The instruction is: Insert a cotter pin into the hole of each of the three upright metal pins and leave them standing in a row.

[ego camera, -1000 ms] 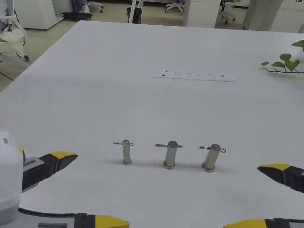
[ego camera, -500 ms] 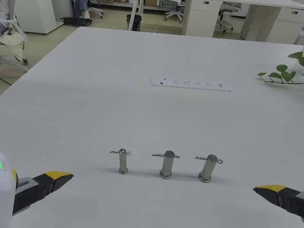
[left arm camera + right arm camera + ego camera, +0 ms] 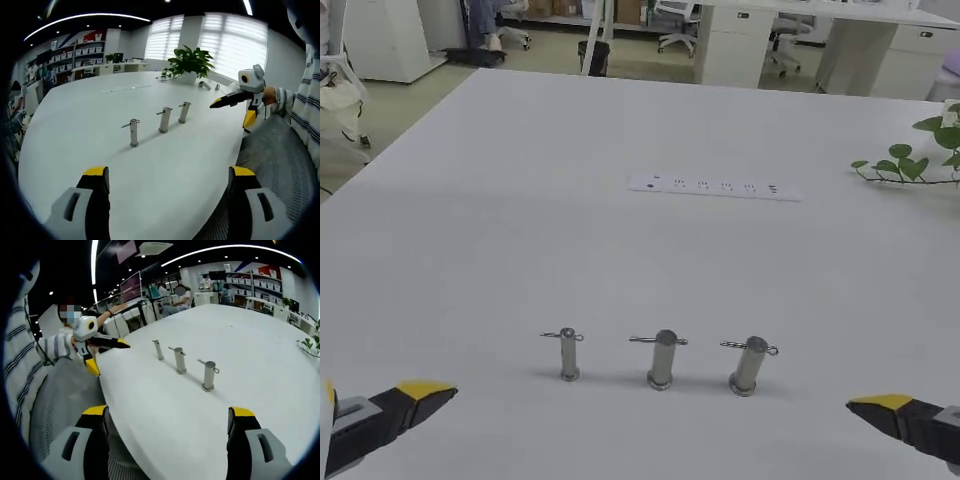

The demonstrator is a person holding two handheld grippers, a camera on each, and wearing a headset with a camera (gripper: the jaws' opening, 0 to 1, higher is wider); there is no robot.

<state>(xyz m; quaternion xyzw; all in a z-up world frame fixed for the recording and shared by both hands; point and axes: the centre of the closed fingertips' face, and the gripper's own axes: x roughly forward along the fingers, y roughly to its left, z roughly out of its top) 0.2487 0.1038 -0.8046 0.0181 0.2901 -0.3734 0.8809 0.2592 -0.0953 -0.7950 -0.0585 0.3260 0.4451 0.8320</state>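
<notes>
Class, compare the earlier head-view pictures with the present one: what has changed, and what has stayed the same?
The head camera shifted. The left gripper and right gripper, open and empty, drew back slightly toward the person; nothing was grasped or released. The three metal pins stayed upright in their row on the table, cotter pins in place.

From the head view, the left claw (image 3: 420,392) and right claw (image 3: 880,408) are cut by the bottom corners, with one yellow-tipped jaw of each showing. The cotter pins (image 3: 658,341) are too small to tell whether they pass clean through the pins (image 3: 660,362). A plant (image 3: 905,165) runs off the right edge. The power strip (image 3: 715,187) has markings too fine to read. In the left claw view, small grey bits (image 3: 204,85) lie on the tabletop (image 3: 75,115) by the plant, too small to make out.
</notes>
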